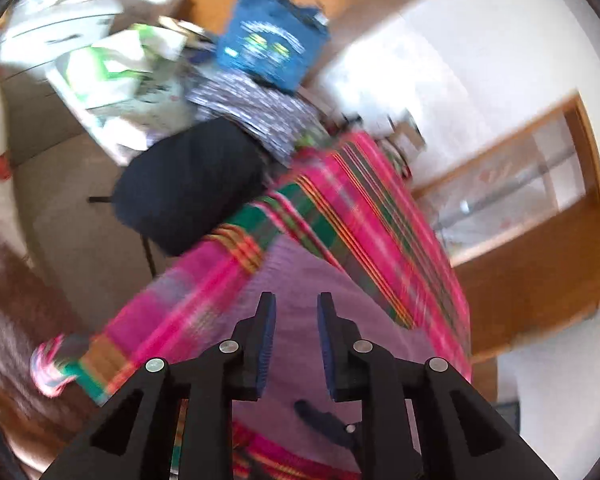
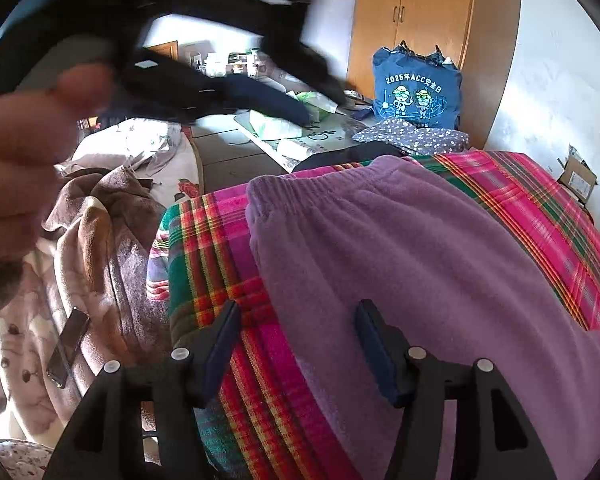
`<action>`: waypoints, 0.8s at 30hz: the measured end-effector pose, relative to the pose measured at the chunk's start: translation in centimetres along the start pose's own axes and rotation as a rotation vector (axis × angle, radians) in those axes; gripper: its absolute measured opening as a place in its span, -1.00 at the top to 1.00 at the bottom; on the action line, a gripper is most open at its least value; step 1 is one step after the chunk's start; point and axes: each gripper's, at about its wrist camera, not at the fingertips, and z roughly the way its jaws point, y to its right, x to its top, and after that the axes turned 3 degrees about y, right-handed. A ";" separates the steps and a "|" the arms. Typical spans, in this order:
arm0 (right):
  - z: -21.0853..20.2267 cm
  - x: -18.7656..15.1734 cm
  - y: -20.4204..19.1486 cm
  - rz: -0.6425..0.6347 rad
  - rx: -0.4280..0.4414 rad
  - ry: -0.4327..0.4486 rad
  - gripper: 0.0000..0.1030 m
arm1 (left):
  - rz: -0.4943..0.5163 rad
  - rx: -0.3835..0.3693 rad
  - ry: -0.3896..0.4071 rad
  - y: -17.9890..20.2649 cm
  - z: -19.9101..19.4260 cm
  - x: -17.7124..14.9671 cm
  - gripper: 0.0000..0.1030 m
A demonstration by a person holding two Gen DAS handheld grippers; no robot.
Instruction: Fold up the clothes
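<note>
A purple fleece garment point(image 2: 420, 240) with an elastic waistband lies flat on a pink, green and orange plaid blanket point(image 2: 212, 240). My right gripper point(image 2: 298, 316) hovers over the garment's left edge, jaws wide open and empty. In the left wrist view, which is blurred, my left gripper point(image 1: 296, 308) hangs above the same purple garment point(image 1: 300, 280) and plaid blanket point(image 1: 360, 200). Its jaws stand a little apart with nothing between them. The right wrist view shows the left gripper as a dark blur point(image 2: 220, 12) at the upper left, held by a person's hand point(image 2: 20, 152).
A dark navy folded garment point(image 1: 188, 184), a dotted fabric point(image 2: 412, 136) and a blue printed bag point(image 2: 416, 88) lie beyond the blanket. A brown plush blanket point(image 2: 92, 240) is heaped at the left. A wooden wardrobe point(image 2: 412, 20) stands behind and a cardboard box point(image 2: 578, 180) at the right.
</note>
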 end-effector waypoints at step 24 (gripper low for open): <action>-14.4 -14.0 24.1 0.678 -0.463 0.009 -0.10 | 0.112 0.112 -0.189 0.6 6.4 -0.2 0.58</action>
